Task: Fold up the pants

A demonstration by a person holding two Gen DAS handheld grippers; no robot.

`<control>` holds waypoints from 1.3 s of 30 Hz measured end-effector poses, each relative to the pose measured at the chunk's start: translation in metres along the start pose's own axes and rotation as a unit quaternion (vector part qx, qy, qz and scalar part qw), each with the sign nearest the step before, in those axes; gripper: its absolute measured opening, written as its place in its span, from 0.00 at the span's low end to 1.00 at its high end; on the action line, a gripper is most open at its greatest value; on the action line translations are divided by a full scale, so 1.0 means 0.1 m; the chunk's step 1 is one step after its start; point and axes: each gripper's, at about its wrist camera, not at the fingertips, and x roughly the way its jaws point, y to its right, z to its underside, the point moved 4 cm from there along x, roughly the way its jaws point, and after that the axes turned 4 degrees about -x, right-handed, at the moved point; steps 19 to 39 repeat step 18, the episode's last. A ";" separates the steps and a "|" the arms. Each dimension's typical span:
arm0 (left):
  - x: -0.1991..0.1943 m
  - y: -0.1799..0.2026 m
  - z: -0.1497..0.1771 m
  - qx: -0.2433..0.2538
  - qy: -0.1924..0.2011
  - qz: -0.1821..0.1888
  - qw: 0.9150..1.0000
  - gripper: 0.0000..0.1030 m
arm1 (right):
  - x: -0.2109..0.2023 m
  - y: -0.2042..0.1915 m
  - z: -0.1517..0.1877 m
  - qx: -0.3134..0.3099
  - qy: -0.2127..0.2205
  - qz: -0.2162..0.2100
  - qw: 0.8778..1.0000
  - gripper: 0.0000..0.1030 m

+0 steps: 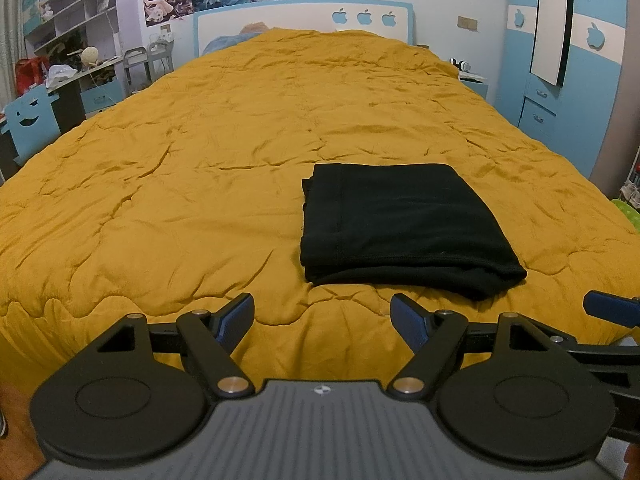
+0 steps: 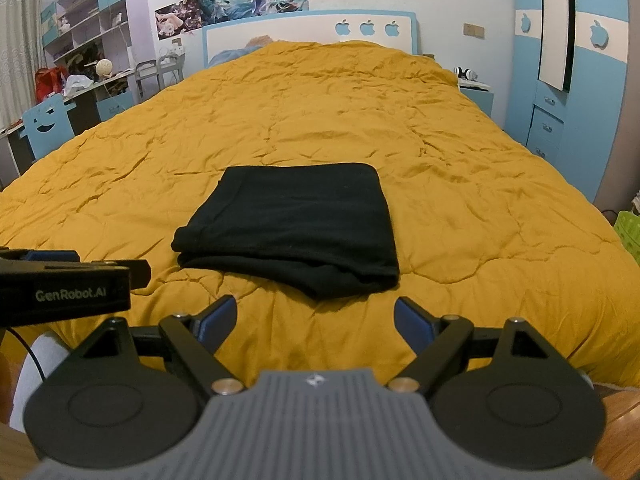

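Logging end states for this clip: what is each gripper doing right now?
Left gripper: open, holding nothing, short of the folded black fabric pants.
Right gripper: open, holding nothing, also short of the pants on the mustard-yellow quilt.

so: one folded black pants (image 1: 404, 228), one mustard quilt (image 1: 160, 184), two tongs (image 1: 322, 322) (image 2: 314, 320), three apple cutouts (image 1: 364, 17).

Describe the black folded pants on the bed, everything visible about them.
The black folded pants lie as a flat, roughly rectangular stack of several layers on the mustard-yellow quilted bedcover. The fabric looks soft and matte, like knit or fleece. A stitched seam runs along one side, and layered edges show at the near end. Only the bedcover touches them; both grippers are open and apart from them.
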 end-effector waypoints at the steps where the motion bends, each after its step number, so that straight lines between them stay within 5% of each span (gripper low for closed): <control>1: -0.01 0.00 0.00 0.000 0.001 -0.001 1.000 0.88 | 0.00 0.00 0.00 0.000 0.000 0.000 1.000 0.79; 39: -0.02 0.02 -0.02 0.003 0.005 0.004 1.000 0.87 | 0.00 0.00 0.00 0.002 0.001 -0.001 1.000 0.79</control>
